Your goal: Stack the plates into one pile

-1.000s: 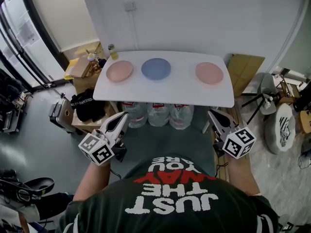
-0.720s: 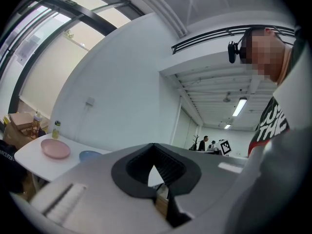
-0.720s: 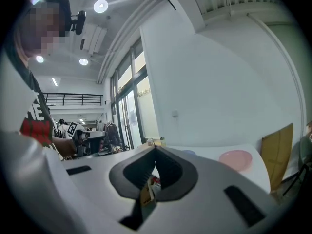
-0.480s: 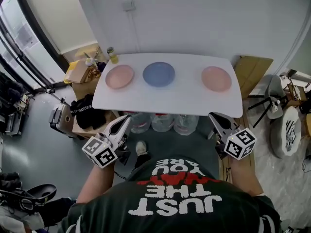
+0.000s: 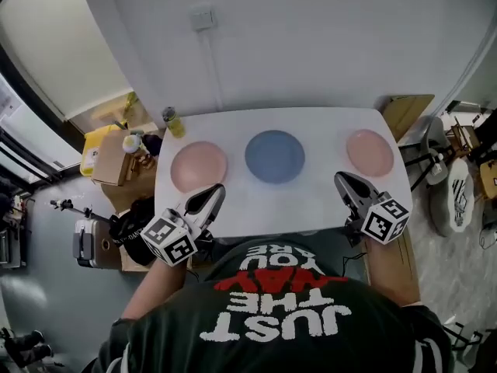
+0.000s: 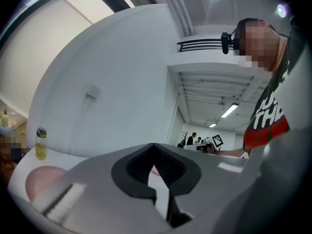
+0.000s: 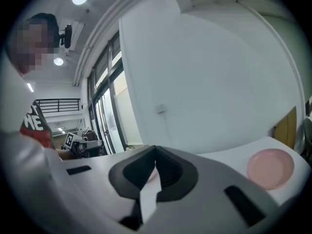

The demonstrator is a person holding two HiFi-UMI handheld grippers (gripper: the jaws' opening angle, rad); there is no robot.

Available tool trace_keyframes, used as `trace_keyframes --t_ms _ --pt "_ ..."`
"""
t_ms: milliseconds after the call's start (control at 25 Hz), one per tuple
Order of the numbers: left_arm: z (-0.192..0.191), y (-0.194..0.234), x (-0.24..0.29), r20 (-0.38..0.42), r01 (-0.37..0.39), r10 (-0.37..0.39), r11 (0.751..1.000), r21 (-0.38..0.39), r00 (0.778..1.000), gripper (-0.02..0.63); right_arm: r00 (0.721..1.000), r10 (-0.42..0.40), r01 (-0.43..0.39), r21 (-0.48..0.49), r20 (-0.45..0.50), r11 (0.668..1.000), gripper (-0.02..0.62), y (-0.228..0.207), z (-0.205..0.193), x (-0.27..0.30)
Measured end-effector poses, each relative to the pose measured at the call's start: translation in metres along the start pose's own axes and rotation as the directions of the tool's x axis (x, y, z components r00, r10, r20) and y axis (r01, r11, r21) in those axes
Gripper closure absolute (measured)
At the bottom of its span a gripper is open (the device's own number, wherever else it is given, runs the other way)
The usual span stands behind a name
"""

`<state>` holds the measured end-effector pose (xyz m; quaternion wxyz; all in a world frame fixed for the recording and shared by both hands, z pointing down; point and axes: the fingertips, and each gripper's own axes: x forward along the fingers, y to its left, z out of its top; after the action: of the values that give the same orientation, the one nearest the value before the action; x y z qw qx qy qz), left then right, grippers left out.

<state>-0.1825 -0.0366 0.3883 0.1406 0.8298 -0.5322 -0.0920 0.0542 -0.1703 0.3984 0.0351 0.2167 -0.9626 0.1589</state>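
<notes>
White worktop (image 5: pixel 233 208) with rounded corners; its far edge is against a plain white wall (image 5: pixel 311 45) that carries one socket (image 5: pixel 203 18). Three plates lie flat on it in a row, none touching another: left pink plate (image 5: pixel 199 166), blue plate (image 5: pixel 275 156) in the middle, right pink plate (image 5: pixel 370 152). No plate is stacked. A yellow bottle (image 5: pixel 173 122) stands upright at the far left corner, near the left pink plate but apart from it. A cardboard box (image 5: pixel 116 158) stands on the floor off the left end, and flat cardboard (image 5: pixel 404 107) leans off the right end. The person stands at the near edge with both forearms forward. The left gripper (image 5: pixel 215 192) points up and to the right, its tips over the near strip of the worktop just in front of the left pink plate. Its jaws are pressed together with nothing between them. The right gripper (image 5: pixel 340 178) points up and to the left, its tips over the near right of the worktop, close to the right pink plate without touching it. Its jaws are likewise pressed together and empty. A bare white strip runs between the row of plates and the near edge. The gaps between plates are open, wider on the right of the blue plate than on the left.
</notes>
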Motion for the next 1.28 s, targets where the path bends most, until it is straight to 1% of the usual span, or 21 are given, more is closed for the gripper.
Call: trace_keyframes --t_ms 80,160,320,400,520,600,680,760,840,880,920,960,1040,1120,1200,1280 --pt "0.006 0.034 0.009 -0.019 0.027 -0.027 1.000 0.000 0.999 0.606 0.999 -0.035 0.035 -0.003 -0.006 0.999 0.594 -0.008 0.006 0.031" --pt "0.008 0.060 0.019 -0.023 0.045 -0.045 0.999 -0.009 0.999 0.606 0.998 -0.063 0.063 -0.002 -0.032 0.998 0.594 -0.017 0.002 0.056" --pt "-0.003 0.086 0.044 -0.031 0.033 -0.035 0.997 -0.076 0.999 0.606 0.991 -0.094 0.097 0.025 -0.099 0.995 0.594 -0.049 -0.014 0.086" --pt "-0.013 0.092 0.060 -0.041 0.026 -0.030 0.995 -0.093 0.999 0.606 0.988 -0.087 0.093 0.042 -0.124 0.995 0.594 -0.067 -0.021 0.097" --pt "-0.025 0.095 0.082 -0.050 -0.008 0.003 0.995 -0.103 0.999 0.606 0.983 -0.054 0.064 0.055 -0.174 0.996 0.594 -0.092 -0.032 0.112" --pt "-0.032 0.092 0.092 -0.049 -0.034 0.029 0.994 -0.100 0.998 0.606 0.974 -0.029 0.046 0.075 -0.223 0.996 0.594 -0.109 -0.043 0.119" --pt "-0.039 0.092 0.100 -0.052 -0.064 0.059 0.993 -0.099 0.997 0.606 0.959 -0.011 0.041 0.100 -0.282 0.994 0.594 -0.133 -0.055 0.128" --pt "-0.047 0.095 0.108 -0.063 -0.100 0.094 0.990 -0.101 0.994 0.606 0.936 -0.005 0.054 0.130 -0.351 0.990 0.592 -0.162 -0.074 0.141" --pt "-0.056 0.101 0.113 -0.081 -0.133 0.125 0.985 -0.108 0.989 0.606 0.901 -0.009 0.080 0.145 -0.434 0.986 0.590 -0.189 -0.103 0.158" --pt "-0.062 0.103 0.113 -0.093 -0.147 0.137 0.983 -0.111 0.986 0.606 0.877 -0.013 0.095 0.146 -0.480 0.985 0.575 -0.200 -0.120 0.166" --pt "-0.067 0.106 0.113 -0.107 -0.159 0.147 0.981 -0.114 0.983 0.606 0.849 -0.020 0.113 0.145 -0.527 0.983 0.521 -0.210 -0.140 0.174" --pt "-0.073 0.109 0.112 -0.119 -0.170 0.156 0.978 -0.119 0.981 0.606 0.819 -0.030 0.137 0.144 -0.573 0.980 0.497 -0.218 -0.159 0.180" --pt "-0.080 0.113 0.113 -0.136 -0.189 0.171 0.973 -0.135 0.976 0.606 0.764 -0.040 0.193 0.169 -0.644 0.967 0.479 -0.232 -0.192 0.189" --pt "-0.086 0.114 0.114 -0.150 -0.201 0.180 0.969 -0.146 0.972 0.606 0.724 -0.032 0.241 0.210 -0.689 0.948 0.476 -0.241 -0.217 0.195" --pt "-0.091 0.117 0.112 -0.164 -0.207 0.182 0.967 -0.151 0.970 0.606 0.699 -0.019 0.267 0.236 -0.715 0.934 0.474 -0.243 -0.236 0.201" --pt "-0.095 0.122 0.108 -0.177 -0.214 0.186 0.964 -0.160 0.967 0.606 0.686 -0.012 0.280 0.250 -0.727 0.927 0.474 -0.242 -0.249 0.208"
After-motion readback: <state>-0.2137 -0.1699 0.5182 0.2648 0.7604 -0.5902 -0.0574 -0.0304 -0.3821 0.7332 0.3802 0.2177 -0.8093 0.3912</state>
